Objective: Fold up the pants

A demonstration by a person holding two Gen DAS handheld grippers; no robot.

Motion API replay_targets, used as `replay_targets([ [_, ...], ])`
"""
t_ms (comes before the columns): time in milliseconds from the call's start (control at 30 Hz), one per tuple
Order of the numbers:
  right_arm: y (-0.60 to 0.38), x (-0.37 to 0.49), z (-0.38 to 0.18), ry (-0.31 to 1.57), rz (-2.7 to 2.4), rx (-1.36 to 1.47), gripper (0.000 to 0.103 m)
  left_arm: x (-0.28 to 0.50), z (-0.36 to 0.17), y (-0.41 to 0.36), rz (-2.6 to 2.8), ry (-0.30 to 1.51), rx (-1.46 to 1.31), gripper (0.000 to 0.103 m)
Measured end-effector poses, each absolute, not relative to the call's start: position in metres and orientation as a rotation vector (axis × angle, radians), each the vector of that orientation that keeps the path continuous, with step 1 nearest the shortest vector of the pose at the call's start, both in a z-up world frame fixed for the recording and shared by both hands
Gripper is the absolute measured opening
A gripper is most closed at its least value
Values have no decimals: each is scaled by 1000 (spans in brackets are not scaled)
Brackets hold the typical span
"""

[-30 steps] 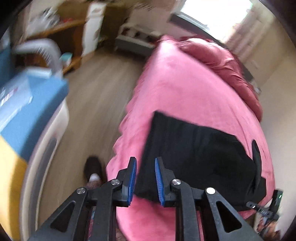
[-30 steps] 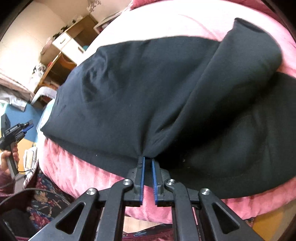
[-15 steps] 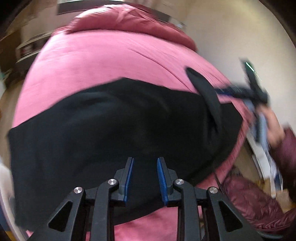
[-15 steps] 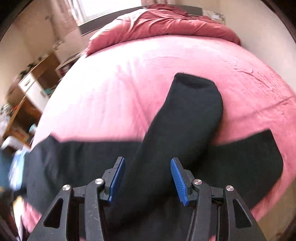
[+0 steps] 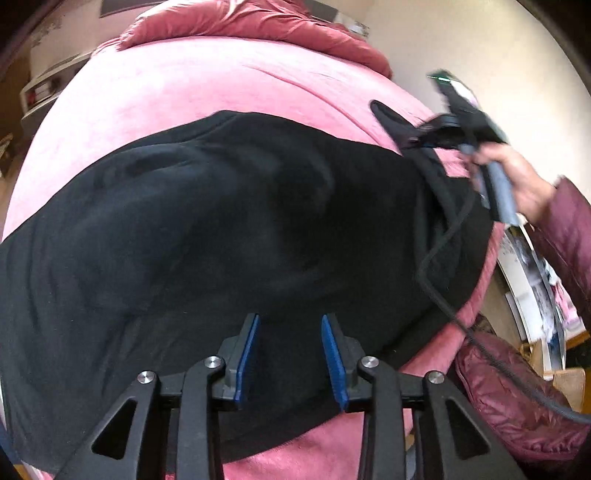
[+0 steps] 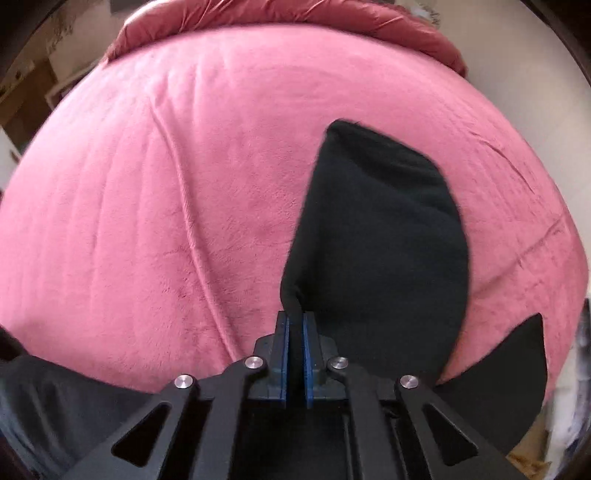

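Observation:
Black pants [image 5: 221,221] lie spread across a pink bed [image 5: 184,81]. My left gripper [image 5: 290,332] hovers low over their near edge; its jaws are opening, with cloth under them and nothing pinched. At the right end, a hand in a maroon sleeve [image 5: 517,177] holds my right gripper [image 5: 413,138] at a pant leg. In the right wrist view my right gripper [image 6: 295,325] is shut on the left edge of that black leg [image 6: 380,240], which lies turned up over the pink bed [image 6: 147,203].
A crumpled maroon quilt [image 5: 258,18] lies at the head of the bed. A black cable [image 5: 439,295] trails from the right gripper over the pants' right end. A maroon padded jacket [image 5: 517,398] is at lower right, a shelf [image 5: 37,92] at far left.
The left view swung from the floor beside the bed to over the pants, and its jaws spread wider. The right gripper opened over the upturned leg, then shut on its edge.

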State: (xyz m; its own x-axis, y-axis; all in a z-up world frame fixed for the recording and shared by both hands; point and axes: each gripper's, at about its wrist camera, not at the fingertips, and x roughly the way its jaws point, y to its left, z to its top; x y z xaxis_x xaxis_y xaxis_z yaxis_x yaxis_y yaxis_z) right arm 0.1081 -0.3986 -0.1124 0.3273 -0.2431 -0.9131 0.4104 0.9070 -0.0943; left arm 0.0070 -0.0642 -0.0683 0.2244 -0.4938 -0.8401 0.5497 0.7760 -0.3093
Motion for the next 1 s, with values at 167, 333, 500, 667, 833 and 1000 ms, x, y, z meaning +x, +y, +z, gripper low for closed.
replay_targets([
  [167,-427,56,-65,1005,-423,307,6,0,-60,-69,-770,1094,97,35],
  [333,-463,-14,-33,867,-448,492,6,-11,-58,-82,-836,1096,121,35],
  [500,-491,-83,-41,799,-503,654,6,-18,-54,-81,-864,1082,151,35],
  [667,-510,-136,-87,776,-565,855,6,-20,-53,-90,-872,1085,185,35],
  [833,-511,-150,-122,775,-556,933,7,-22,-52,-90,-865,1090,219,35],
  [1000,-530,-157,-131,702,-601,1011,24,-24,-59,-95,-858,1107,205,35],
])
